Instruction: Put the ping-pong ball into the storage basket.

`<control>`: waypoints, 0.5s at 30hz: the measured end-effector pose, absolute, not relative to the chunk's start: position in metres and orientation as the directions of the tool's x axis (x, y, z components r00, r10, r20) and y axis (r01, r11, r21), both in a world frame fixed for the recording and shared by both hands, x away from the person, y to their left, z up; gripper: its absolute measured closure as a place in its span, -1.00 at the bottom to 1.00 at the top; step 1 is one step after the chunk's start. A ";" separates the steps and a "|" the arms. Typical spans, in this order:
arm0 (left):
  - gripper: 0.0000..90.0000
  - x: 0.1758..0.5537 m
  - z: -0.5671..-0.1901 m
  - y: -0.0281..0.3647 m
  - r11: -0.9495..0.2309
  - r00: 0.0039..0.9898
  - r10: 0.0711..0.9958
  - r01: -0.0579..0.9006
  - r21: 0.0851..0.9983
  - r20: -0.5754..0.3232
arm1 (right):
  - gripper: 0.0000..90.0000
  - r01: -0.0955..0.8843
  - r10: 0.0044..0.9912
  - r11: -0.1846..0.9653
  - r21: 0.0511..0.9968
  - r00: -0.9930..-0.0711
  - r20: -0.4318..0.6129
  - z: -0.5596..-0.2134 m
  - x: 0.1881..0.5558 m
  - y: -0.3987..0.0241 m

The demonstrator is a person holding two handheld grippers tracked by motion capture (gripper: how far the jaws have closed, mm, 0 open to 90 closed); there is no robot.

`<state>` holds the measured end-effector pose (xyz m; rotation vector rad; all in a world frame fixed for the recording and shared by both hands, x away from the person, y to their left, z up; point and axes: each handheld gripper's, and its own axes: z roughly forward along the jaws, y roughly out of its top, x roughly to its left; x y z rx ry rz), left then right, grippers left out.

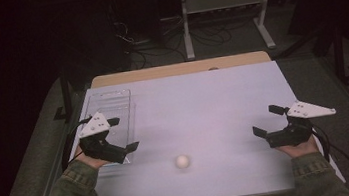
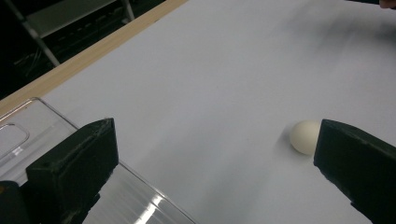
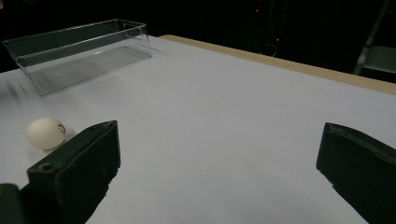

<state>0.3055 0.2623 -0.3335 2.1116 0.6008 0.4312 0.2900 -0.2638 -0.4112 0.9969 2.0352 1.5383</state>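
Note:
A small white ball (image 1: 183, 161) lies on the white table sheet (image 1: 198, 105) near the front, between the two hands. My left gripper (image 1: 123, 133) is open at the left, over the near end of a clear plastic tray (image 1: 111, 111). In the left gripper view the ball (image 2: 304, 136) sits just behind the right jaw and the tray (image 2: 28, 128) lies under the left jaw. My right gripper (image 1: 266, 120) is open at the right with nothing between its jaws. The right gripper view has the ball (image 3: 45, 133) beside its left jaw and the tray (image 3: 79, 53) farther off.
A wooden table edge (image 1: 179, 68) runs along the back of the sheet. Beyond it, on the dark floor, stand a metal frame (image 1: 225, 11) and loose cables (image 1: 156, 45).

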 end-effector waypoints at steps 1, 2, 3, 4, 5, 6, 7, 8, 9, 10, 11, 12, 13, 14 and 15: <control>-1.00 0.306 -0.333 0.261 -0.501 0.824 0.560 0.261 0.826 0.080 | -1.00 0.299 0.739 0.141 0.944 -0.666 0.101 -0.411 0.290 -0.264; -1.00 0.306 -0.333 0.261 -0.507 0.826 0.557 0.257 0.823 0.084 | -1.00 0.301 0.738 0.141 0.943 -0.667 0.102 -0.411 0.290 -0.264; -1.00 0.307 -0.332 0.260 -0.508 0.827 0.556 0.259 0.821 0.083 | -1.00 0.301 0.738 0.143 0.943 -0.668 0.101 -0.411 0.290 -0.264; -1.00 0.307 -0.332 0.259 -0.512 0.830 0.552 0.257 0.819 0.084 | -1.00 0.300 0.737 0.144 0.943 -0.668 0.100 -0.411 0.290 -0.263; -1.00 0.307 -0.332 0.258 -0.516 0.832 0.548 0.258 0.817 0.084 | -1.00 0.301 0.737 0.144 0.943 -0.668 0.101 -0.411 0.290 -0.263; -1.00 0.308 -0.332 0.257 -0.522 0.833 0.546 0.257 0.813 0.087 | -1.00 0.301 0.737 0.144 0.943 -0.668 0.100 -0.411 0.290 -0.263; -1.00 0.309 -0.331 0.256 -0.527 0.836 0.542 0.256 0.810 0.088 | -1.00 0.300 0.737 0.144 0.943 -0.669 0.100 -0.411 0.290 -0.263; -1.00 0.309 -0.331 0.254 -0.531 0.837 0.540 0.256 0.808 0.090 | -1.00 0.300 0.737 0.144 0.943 -0.668 0.100 -0.411 0.290 -0.264; -1.00 0.310 -0.330 0.254 -0.537 0.839 0.536 0.252 0.805 0.095 | -1.00 0.300 0.738 0.143 0.943 -0.667 0.100 -0.411 0.290 -0.264; -1.00 0.310 -0.330 0.252 -0.537 0.840 0.535 0.252 0.805 0.094 | -1.00 0.300 0.738 0.142 0.943 -0.667 0.101 -0.411 0.290 -0.264; -1.00 0.311 -0.329 0.252 -0.544 0.842 0.530 0.248 0.802 0.099 | -1.00 0.300 0.737 0.144 0.943 -0.668 0.100 -0.411 0.290 -0.264; -1.00 0.311 -0.329 0.251 -0.544 0.844 0.528 0.249 0.801 0.096 | -1.00 0.302 0.737 0.146 0.942 -0.669 0.100 -0.411 0.290 -0.264; -1.00 0.312 -0.328 0.250 -0.553 0.846 0.524 0.246 0.796 0.102 | -1.00 0.303 0.735 0.149 0.941 -0.670 0.100 -0.412 0.290 -0.263; -1.00 0.312 -0.328 0.249 -0.555 0.847 0.522 0.246 0.795 0.102 | -1.00 0.304 0.734 0.150 0.941 -0.672 0.101 -0.412 0.291 -0.263; -1.00 0.312 -0.328 0.249 -0.555 0.847 0.522 0.246 0.795 0.102 | -1.00 0.304 0.734 0.150 0.941 -0.672 0.101 -0.412 0.291 -0.263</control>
